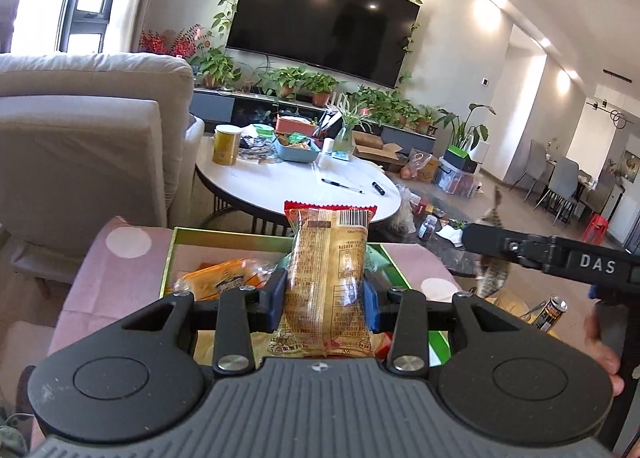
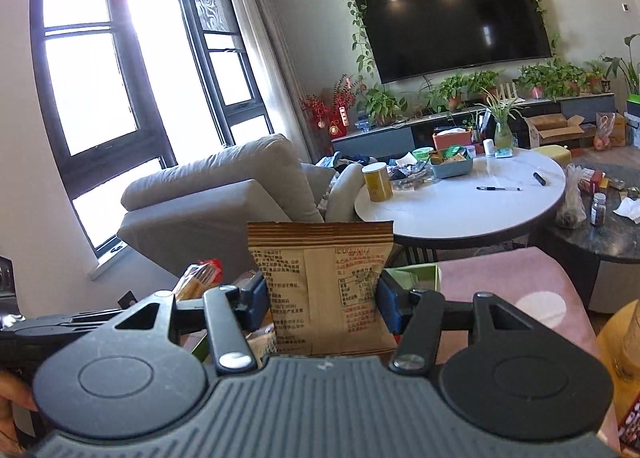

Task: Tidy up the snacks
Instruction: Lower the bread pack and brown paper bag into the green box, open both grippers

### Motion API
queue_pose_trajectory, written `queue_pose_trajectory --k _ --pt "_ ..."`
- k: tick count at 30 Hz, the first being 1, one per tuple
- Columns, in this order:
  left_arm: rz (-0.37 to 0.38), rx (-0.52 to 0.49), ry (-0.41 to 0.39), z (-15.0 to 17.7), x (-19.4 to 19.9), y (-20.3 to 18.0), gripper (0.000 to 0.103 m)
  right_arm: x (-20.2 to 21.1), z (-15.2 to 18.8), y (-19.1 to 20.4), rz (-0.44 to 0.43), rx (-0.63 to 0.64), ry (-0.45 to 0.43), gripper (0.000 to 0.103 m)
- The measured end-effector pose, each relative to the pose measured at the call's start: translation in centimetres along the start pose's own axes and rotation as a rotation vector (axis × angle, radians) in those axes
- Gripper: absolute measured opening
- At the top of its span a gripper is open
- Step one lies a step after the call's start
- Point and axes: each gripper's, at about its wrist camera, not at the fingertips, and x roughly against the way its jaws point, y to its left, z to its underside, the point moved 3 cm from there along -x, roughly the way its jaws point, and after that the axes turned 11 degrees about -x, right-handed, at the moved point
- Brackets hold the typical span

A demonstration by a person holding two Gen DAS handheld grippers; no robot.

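My left gripper is shut on a clear yellow snack pack with a red top edge, held upright above a green box. The box holds an orange packet and other snacks. My right gripper is shut on a brown paper snack packet, held upright over the green box's corner. The left-held pack shows at the left in the right wrist view. The right gripper's body shows at the right in the left wrist view.
The box rests on a pink dotted cloth. A grey sofa stands left. A white round table with a yellow tin, pens and a blue tray is ahead. A dark low table with jars is to the right.
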Motion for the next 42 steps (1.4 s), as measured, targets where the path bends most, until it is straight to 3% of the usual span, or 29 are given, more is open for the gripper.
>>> queue_pose_trajectory --k 15,42 --pt "-0.014 0.032 0.048 -0.8 -6.2 1.2 0.035 -5.5 1.7 -3.2 0.002 -0.115 0.155 0.086" --pt "-0.030 0.038 0.119 0.0 -9.9 1.0 0.036 -7.1 2.9 -4.0 0.038 -0.128 0.252 0.086"
